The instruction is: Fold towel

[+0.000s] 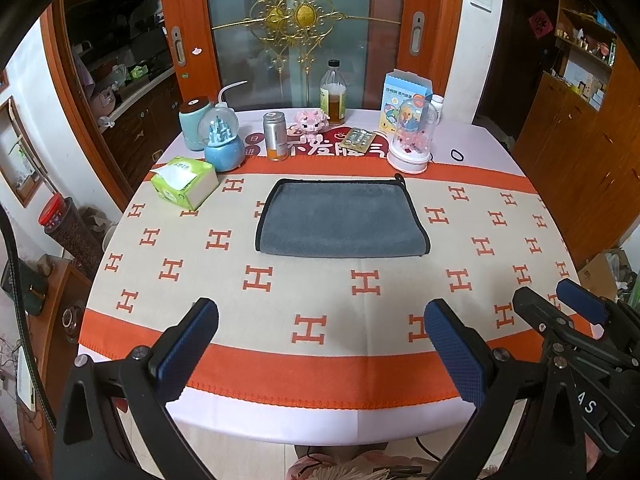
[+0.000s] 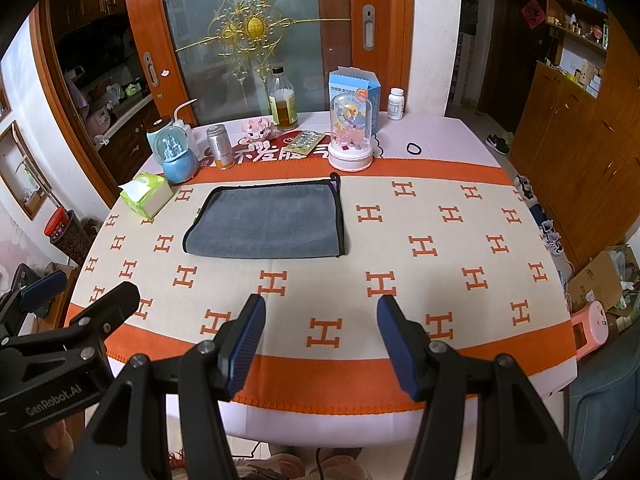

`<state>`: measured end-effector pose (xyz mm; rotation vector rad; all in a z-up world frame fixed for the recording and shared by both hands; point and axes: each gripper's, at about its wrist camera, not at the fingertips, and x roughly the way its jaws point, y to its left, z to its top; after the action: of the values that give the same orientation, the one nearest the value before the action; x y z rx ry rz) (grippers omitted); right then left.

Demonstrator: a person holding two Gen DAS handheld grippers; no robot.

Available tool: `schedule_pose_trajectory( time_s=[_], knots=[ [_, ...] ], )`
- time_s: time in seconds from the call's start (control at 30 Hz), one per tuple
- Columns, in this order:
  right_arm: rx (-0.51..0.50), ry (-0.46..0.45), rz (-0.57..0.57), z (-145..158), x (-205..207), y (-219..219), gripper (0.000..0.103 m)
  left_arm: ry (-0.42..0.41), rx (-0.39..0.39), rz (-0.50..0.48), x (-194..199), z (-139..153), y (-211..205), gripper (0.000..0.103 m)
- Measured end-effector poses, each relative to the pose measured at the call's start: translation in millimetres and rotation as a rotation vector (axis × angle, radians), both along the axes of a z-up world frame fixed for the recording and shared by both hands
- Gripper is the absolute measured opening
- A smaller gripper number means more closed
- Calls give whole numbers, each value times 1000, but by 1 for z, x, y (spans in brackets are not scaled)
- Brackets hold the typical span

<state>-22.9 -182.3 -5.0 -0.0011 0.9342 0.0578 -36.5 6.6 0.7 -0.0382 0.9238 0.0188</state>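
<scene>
A grey towel with black trim lies flat on the table, folded into a rectangle with the folded edge nearest me; it also shows in the right wrist view. A small loop sticks out at its far right corner. My left gripper is open and empty, held above the table's near edge, well short of the towel. My right gripper is open and empty too, beside the left one and to the right of the towel's line. The right gripper also appears at the right of the left wrist view.
The table carries a cream and orange cloth with H marks. Along the back stand a tissue pack, a snow globe, a can, a bottle, a glass dome, a box and a hair tie.
</scene>
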Motion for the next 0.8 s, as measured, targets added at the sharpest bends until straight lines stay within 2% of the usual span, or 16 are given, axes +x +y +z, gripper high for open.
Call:
schedule_pose_trajectory(
  time_s=[0.8],
  knots=[
    [2,3,-1,-2,1,2,58,9,6,1,4,-2,-2,102]
  ],
)
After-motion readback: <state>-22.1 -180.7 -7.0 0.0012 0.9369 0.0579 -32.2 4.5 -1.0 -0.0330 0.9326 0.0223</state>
